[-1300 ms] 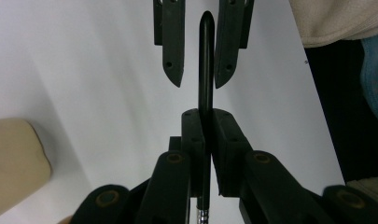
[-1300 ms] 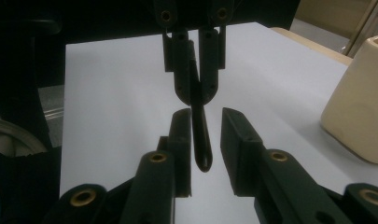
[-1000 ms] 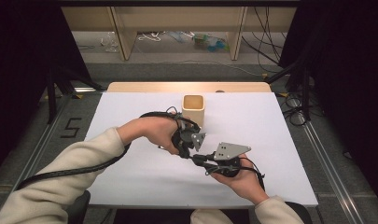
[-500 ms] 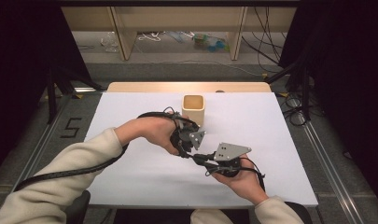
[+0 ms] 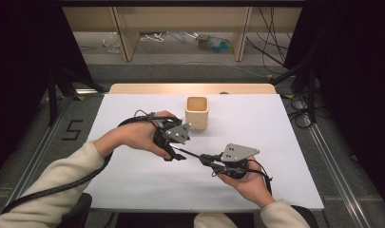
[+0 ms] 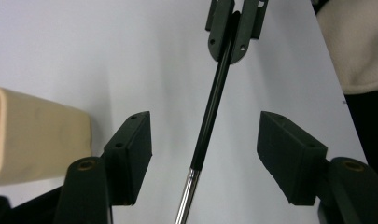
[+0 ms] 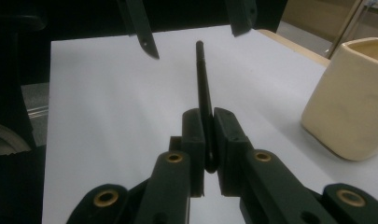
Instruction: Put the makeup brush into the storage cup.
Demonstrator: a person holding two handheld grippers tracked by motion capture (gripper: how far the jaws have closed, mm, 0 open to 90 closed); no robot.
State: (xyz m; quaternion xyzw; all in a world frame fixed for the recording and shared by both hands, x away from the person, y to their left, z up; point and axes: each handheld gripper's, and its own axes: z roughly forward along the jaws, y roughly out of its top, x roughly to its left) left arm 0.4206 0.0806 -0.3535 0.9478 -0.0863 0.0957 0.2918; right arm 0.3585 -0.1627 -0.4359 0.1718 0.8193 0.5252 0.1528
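High view: the right tongs [image 5: 205, 158] grip a thin black rod [image 5: 190, 154] above the white surface [image 5: 285, 123]; the left tongs [image 5: 175, 153] sit at its far end, near the cup [image 5: 197, 113].

Left gripper view: the left tongs [image 6: 204, 154] have just been opening; the rod [image 6: 210, 121] runs between them, untouched.

Right gripper view: the right tongs [image 7: 208, 135] are clamped on the rod [image 7: 203, 79].
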